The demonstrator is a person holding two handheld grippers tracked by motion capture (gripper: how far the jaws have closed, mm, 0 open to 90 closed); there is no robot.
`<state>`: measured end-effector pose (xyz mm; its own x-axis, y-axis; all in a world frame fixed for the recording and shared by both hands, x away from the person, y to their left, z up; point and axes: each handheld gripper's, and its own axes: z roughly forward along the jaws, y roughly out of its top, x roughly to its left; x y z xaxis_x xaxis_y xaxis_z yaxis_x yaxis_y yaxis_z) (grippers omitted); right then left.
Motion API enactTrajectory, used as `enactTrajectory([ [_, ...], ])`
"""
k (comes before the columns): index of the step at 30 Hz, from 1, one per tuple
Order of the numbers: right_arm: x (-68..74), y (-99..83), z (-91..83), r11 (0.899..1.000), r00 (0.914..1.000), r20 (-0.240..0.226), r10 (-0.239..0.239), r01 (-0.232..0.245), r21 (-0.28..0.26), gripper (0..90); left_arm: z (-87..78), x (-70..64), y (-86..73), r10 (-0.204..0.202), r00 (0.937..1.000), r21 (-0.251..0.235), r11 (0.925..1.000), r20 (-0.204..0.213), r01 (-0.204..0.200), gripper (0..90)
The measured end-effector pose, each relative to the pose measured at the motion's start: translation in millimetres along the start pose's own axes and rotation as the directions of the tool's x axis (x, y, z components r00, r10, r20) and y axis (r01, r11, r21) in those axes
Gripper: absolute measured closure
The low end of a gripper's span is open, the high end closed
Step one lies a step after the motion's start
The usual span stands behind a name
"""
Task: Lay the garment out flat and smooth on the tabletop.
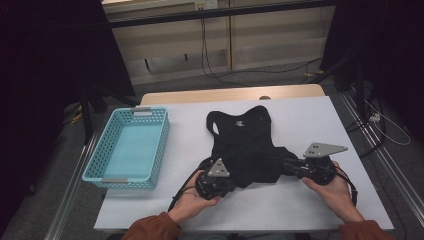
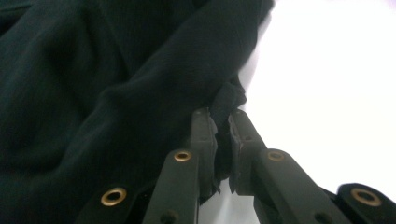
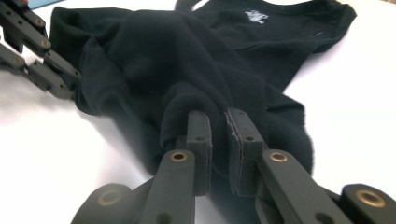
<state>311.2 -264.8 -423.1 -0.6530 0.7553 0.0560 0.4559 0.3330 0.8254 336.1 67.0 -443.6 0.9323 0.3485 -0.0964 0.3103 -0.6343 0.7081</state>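
Observation:
A black sleeveless garment (image 1: 245, 142) with a small white neck label lies on the white table (image 1: 300, 120), neck end away from me. My left gripper (image 1: 231, 176) is shut on the near left corner of the garment (image 2: 140, 93), a fold of cloth pinched between its jaws (image 2: 219, 116). My right gripper (image 1: 287, 165) is shut on the near right corner of the garment (image 3: 196, 70), cloth bunched over its tips (image 3: 217, 116). In the right gripper view the left gripper (image 3: 77, 81) shows at upper left, holding the far corner.
A light blue plastic basket (image 1: 107, 152) stands on the table's left side. The table's near edge runs just behind my hands (image 1: 192, 202). Cables and dark stands sit on the floor beyond the far edge.

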Motion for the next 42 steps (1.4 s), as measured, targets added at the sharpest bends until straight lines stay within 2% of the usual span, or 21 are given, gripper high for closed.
enactTrajectory([
  [1,1.7,-0.9,-1.7,1.000,0.9999,-0.014,0.006,-0.006,0.000,80.5,-7.7,0.8,-3.0,0.005,1.0000,0.011,0.9999,0.003,-0.005,82.7],
  [2,3.2,-2.4,-3.4,1.000,0.9995,-0.030,0.013,-0.013,-0.001,80.5,-14.1,0.3,-6.8,-0.011,0.9999,-0.003,0.9999,0.013,0.011,82.6],
  [6,12.9,-9.6,-8.4,0.999,0.9983,-0.058,-0.002,0.004,0.036,80.5,-39.1,1.0,-23.5,-0.022,0.9994,-0.002,0.9998,0.026,0.022,82.7],
  [9,21.7,-16.3,-11.1,0.997,0.9973,-0.070,-0.018,0.024,0.073,80.5,-49.5,-1.2,-36.1,-0.033,0.9991,0.007,0.9995,0.027,0.032,82.6],
  [12,33.8,-25.0,-16.2,0.992,0.9964,-0.076,-0.038,0.047,0.118,80.5,-59.3,-4.8,-42.2,-0.045,0.9984,0.006,0.9990,0.035,0.045,82.5],
  [13,33.8,-25.0,-16.2,0.992,0.9964,-0.076,-0.038,0.047,0.118,80.5,-62.8,-6.3,-43.3,-0.046,0.9985,0.001,0.9990,0.030,0.045,82.5],
  [14,36.4,-26.7,-17.8,0.991,0.9963,-0.076,-0.039,0.049,0.124,80.5,-68.8,-7.8,-45.8,-0.056,0.9972,-0.017,0.9982,0.048,0.057,82.6],
  [15,40.9,-29.1,-20.4,0.990,0.9959,-0.076,-0.049,0.059,0.131,80.5,-73.7,-8.6,-48.2,-0.064,0.9969,-0.031,0.9974,0.047,0.065,82.5],
  [20,56.8,-36.9,-28.0,0.986,0.9897,-0.132,-0.055,0.075,0.149,79.7,-91.8,-14.0,-57.4,-0.072,0.9960,-0.061,0.9953,0.053,0.075,82.4],
  [22,63.5,-38.6,-30.1,0.984,0.9841,-0.164,-0.069,0.094,0.154,75.9,-93.0,-13.2,-59.2,-0.076,0.9956,-0.068,0.9945,0.054,0.080,81.3],
  [23,65.6,-38.8,-31.4,0.984,0.9838,-0.165,-0.071,0.097,0.152,71.8,-92.8,-12.1,-59.3,-0.084,0.9946,-0.065,0.9940,0.061,0.088,79.4],
  [25,66.0,-38.4,-34.5,0.987,0.9821,-0.175,-0.070,0.093,0.129,63.5,-92.1,-10.7,-57.8,-0.086,0.9940,-0.067,0.9936,0.067,0.091,72.2],
  [28,59.6,-36.6,-38.3,0.995,0.9854,-0.168,-0.030,0.045,0.087,50.0,-95.7,-9.3,-55.0,-0.093,0.9924,-0.100,0.9898,0.080,0.101,63.4],
  [30,50.9,-33.0,-42.8,1.000,0.9892,-0.146,0.003,0.001,0.030,54.6,-99.6,-6.6,-53.5,-0.104,0.9920,-0.121,0.9863,0.071,0.112,61.6],
  [32,48.3,-32.4,-42.8,1.000,0.9906,-0.136,0.012,-0.009,0.024,57.9,-102.0,-1.9,-53.2,-0.118,0.9914,-0.137,0.9827,0.055,0.125,62.3],
  [33,44.4,-31.4,-41.5,0.999,0.9940,-0.108,0.020,-0.017,0.029,60.7,-101.3,0.9,-53.4,-0.120,0.9921,-0.129,0.9838,0.034,0.124,64.8],
  [34,41.1,-30.5,-38.8,0.999,0.9968,-0.077,0.020,-0.016,0.043,63.3,-99.4,4.0,-54.0,-0.124,0.9923,-0.116,0.9857,-0.006,0.122,66.8],
  [36,36.4,-28.9,-30.6,0.996,0.9995,-0.031,0.008,-0.005,0.088,67.8,-93.1,13.3,-57.0,-0.148,0.9886,-0.087,0.9857,-0.030,0.144,69.8],
  [39,30.5,-27.4,-14.8,0.988,0.9999,-0.003,0.011,-0.010,0.153,69.5,-87.1,26.1,-61.2,-0.180,0.9804,-0.046,0.9832,-0.080,0.177,71.5],
  [41,27.6,-26.5,-6.1,0.984,0.9999,-0.009,0.007,-0.005,0.176,69.4,-85.0,31.8,-63.8,-0.200,0.9747,-0.031,0.9797,-0.100,0.198,71.2],
  [42,26.6,-25.4,-2.6,0.983,0.9999,-0.011,0.007,-0.004,0.186,69.0,-83.6,33.3,-64.8,-0.202,0.9739,-0.025,0.9793,-0.103,0.201,71.1],
])
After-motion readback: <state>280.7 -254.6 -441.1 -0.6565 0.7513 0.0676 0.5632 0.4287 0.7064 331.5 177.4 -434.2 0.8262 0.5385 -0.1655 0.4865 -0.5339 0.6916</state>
